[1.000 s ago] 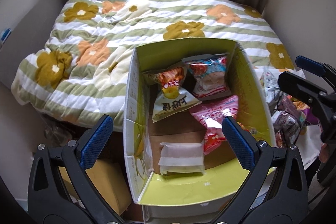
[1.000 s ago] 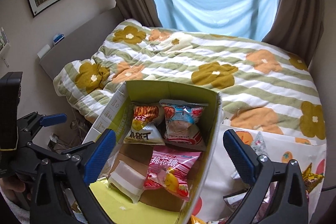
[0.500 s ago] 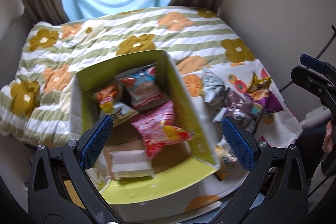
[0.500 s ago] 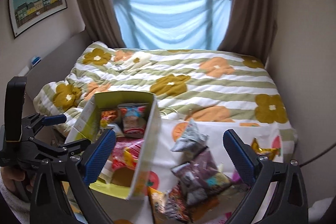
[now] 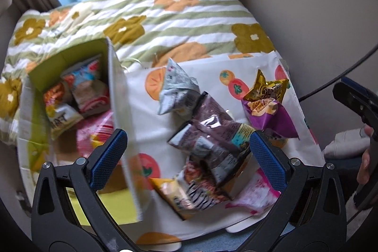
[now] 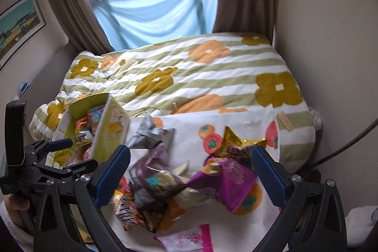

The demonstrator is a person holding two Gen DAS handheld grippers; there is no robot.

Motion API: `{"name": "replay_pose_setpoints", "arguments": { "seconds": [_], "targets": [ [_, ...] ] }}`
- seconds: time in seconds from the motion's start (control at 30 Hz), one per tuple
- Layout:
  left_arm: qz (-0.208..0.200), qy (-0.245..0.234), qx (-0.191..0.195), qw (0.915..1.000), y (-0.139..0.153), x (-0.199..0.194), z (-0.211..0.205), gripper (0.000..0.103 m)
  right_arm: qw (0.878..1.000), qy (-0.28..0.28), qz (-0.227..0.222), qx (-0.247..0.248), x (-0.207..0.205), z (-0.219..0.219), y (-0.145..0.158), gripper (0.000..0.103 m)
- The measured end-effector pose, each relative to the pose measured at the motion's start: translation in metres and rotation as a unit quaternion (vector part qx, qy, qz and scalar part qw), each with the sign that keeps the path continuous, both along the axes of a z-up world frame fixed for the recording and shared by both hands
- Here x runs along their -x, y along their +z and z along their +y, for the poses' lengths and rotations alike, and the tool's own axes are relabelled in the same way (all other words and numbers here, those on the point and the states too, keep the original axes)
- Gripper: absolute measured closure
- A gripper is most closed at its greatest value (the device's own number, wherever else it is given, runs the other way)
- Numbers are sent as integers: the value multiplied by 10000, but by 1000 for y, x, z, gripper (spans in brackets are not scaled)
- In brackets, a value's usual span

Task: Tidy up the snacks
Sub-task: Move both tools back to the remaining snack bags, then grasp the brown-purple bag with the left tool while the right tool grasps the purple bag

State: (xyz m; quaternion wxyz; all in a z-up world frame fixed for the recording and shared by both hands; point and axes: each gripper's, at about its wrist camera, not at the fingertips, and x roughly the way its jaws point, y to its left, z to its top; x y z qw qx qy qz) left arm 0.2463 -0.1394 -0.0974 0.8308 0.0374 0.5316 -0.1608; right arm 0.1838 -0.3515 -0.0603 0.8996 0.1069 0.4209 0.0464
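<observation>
A green cardboard box [image 5: 113, 77] [image 6: 111, 124] stands at the left on a fruit-print cloth [image 5: 212, 70] [image 6: 189, 131] and holds several snack packets [image 5: 87, 86]. A pile of loose packets lies to its right: a silver bag [image 5: 176, 89], a brown-purple bag [image 5: 212, 131] [image 6: 153, 178], a gold and purple bag [image 5: 267, 105] [image 6: 234, 181] and a pink packet [image 5: 255, 195] [image 6: 189, 240]. My left gripper [image 5: 187, 152] is open and empty above the pile. My right gripper [image 6: 189, 171] is open and empty above the pile too.
A bed with a flower-striped quilt [image 5: 151, 15] [image 6: 189, 72] lies behind the cloth. A wall [image 5: 319, 4] rises on the right. Curtains and a blue sheet [image 6: 156, 11] hang at the window. A cable [image 5: 342, 72] runs at the right.
Both grippers have swung right, from over the box to over the loose snack pile. Both stay open and empty.
</observation>
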Motion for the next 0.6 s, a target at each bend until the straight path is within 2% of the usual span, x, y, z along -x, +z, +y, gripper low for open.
{"name": "replay_pose_setpoints", "arguments": {
  "seconds": [0.17,0.33,0.5,0.6],
  "targets": [
    [342,617,-85,9975,-29,-16,-27,0,9989,15,396,-247,-16,-37,-31,1],
    [664,1182,-315,9903,-62,-27,-42,0,9961,130,774,-403,-31,-55,-66,1],
    [1028,1517,-331,9825,-86,-32,-47,0,9931,596,958,-320,-44,-56,-93,1],
    [1175,1680,-452,9777,-97,-37,-48,0,9885,1079,1012,-323,-51,-55,-106,1]
  ]
}}
